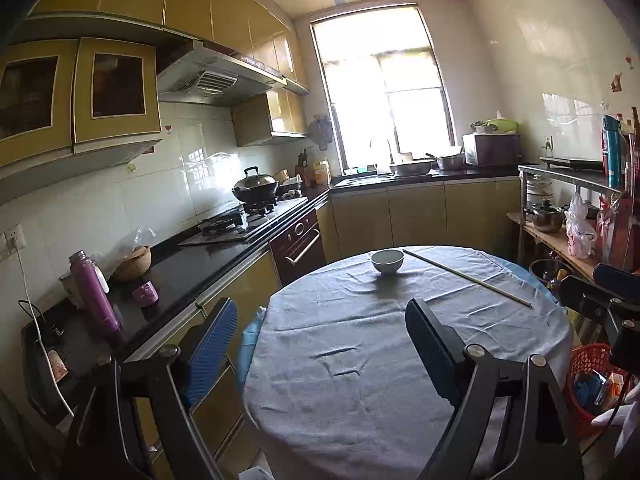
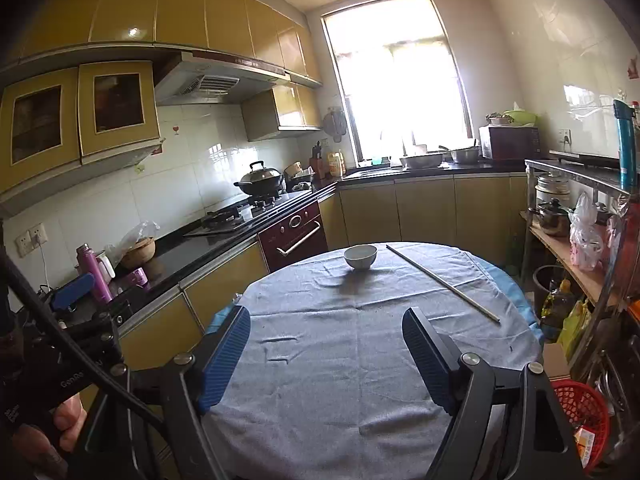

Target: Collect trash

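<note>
On the bench (image 2: 360, 360), a bowl (image 2: 360, 257) sits at the far edge, chopsticks (image 2: 442, 282) to its right. A basket (image 2: 582, 408) stands low at the right, perhaps on the floor.

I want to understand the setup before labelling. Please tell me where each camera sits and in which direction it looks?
Left wrist: on the left hand-held gripper, facing across the round table toward the window; its own open fingers show, and the right hand-held gripper at the right edge.
Right wrist: on the right hand-held gripper, same direction, slightly further right; its open fingers show, and the left hand-held gripper with a hand at the left edge.
Shared: the bowl, chopsticks, stove and red basket.
</note>
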